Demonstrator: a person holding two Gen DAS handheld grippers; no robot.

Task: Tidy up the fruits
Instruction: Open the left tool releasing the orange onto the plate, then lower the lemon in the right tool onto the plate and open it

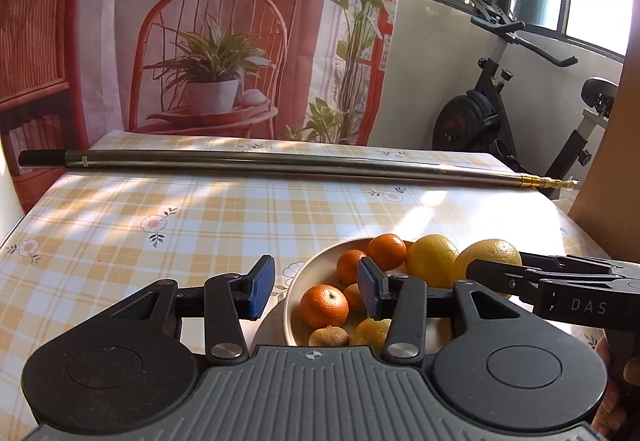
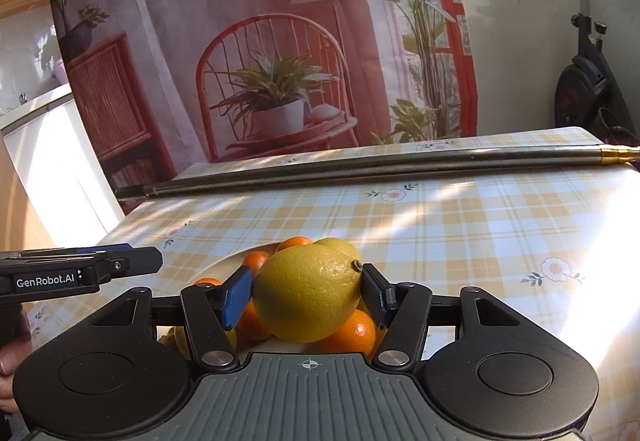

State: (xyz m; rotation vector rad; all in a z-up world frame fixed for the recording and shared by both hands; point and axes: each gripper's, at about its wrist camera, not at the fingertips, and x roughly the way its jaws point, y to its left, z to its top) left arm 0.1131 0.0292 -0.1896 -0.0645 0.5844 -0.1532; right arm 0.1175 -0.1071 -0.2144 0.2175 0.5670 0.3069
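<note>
Left wrist view: mounted low behind its own jaws, facing 12 o'clock across the table (image 1: 200, 201) toward the printed curtain (image 1: 240, 21), close above the bowl (image 1: 294, 293) at 1 o'clock. Right wrist view: same low mount, facing 12 o'clock, very near a large lemon (image 2: 308, 293) filling the centre. Shared by both: bowl of fruit, checked table, long metal rod (image 1: 280, 166) across the far side, curtain, exercise bike (image 1: 500, 113) at 2 o'clock. Each view catches the other gripper at its edge.
</note>
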